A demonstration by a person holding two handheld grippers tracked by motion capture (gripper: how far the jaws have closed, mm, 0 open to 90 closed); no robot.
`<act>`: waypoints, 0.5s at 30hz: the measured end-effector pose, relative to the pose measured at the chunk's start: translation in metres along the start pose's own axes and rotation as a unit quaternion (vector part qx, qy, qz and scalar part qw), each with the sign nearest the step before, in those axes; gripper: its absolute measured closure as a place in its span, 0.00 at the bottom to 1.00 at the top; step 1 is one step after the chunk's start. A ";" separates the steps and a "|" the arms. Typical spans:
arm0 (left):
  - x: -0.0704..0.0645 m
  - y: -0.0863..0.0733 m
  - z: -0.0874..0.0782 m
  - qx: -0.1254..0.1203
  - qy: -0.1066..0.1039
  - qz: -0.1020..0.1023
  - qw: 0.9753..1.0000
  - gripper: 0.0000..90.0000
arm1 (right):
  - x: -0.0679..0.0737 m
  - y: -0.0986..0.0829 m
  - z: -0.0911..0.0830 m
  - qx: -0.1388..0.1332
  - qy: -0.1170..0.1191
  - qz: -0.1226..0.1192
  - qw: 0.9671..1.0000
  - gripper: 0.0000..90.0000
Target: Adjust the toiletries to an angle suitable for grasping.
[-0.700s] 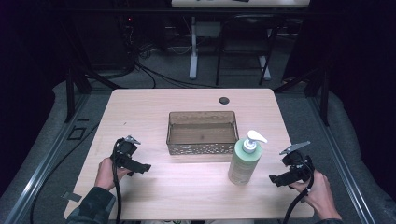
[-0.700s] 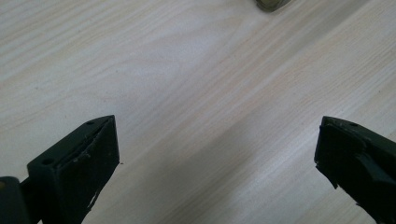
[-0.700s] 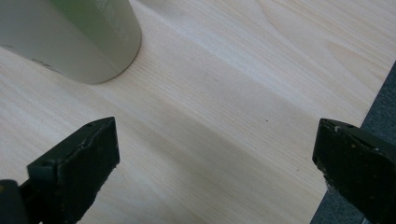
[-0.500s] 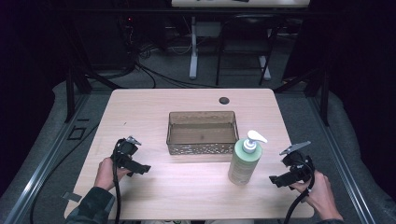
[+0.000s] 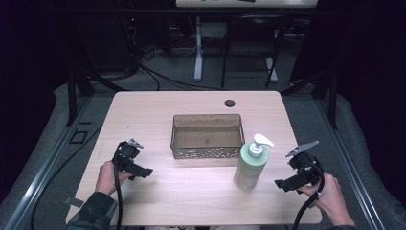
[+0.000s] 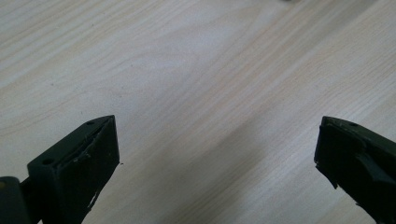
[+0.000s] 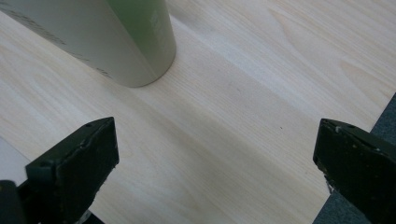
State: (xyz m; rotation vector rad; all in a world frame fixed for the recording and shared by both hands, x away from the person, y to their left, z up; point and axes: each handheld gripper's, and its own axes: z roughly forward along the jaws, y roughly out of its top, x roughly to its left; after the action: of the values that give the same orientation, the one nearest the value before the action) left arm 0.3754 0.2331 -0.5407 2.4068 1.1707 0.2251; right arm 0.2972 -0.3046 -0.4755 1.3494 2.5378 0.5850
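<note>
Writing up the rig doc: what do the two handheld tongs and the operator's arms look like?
Both tongs are black with two blocky black jaws and worn pad edges. The left tongs trail a black cable toward a dark patterned sleeve. The right tongs carry a grey three-cornered plate on top and a black cable.

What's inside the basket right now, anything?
The basket looks empty from the high view: its brown floor shows bare apart from one faint speck I can't identify. The near wall hides a thin strip of floor behind it. The soap bottle stands outside, at its front right corner.
</note>
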 end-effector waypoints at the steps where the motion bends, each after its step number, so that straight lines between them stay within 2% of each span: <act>1: 0.000 0.000 0.000 0.000 0.000 0.000 1.000 0.00 | 0.000 0.000 0.000 0.000 0.000 0.000 1.000 0.00; 7: -0.001 -0.002 -0.001 -0.002 0.004 -0.002 1.000 0.00 | 0.010 0.009 -0.009 0.015 0.005 -0.024 1.000 0.00; 15: 0.000 -0.001 0.002 0.004 0.002 0.000 1.000 0.00 | 0.016 0.018 -0.025 0.025 0.006 -0.051 0.998 0.00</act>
State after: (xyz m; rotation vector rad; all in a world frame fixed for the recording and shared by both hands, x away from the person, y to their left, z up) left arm 0.3754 0.2329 -0.5425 2.4140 1.1754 0.2245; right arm 0.2928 -0.2886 -0.4451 1.2263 2.6286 0.5155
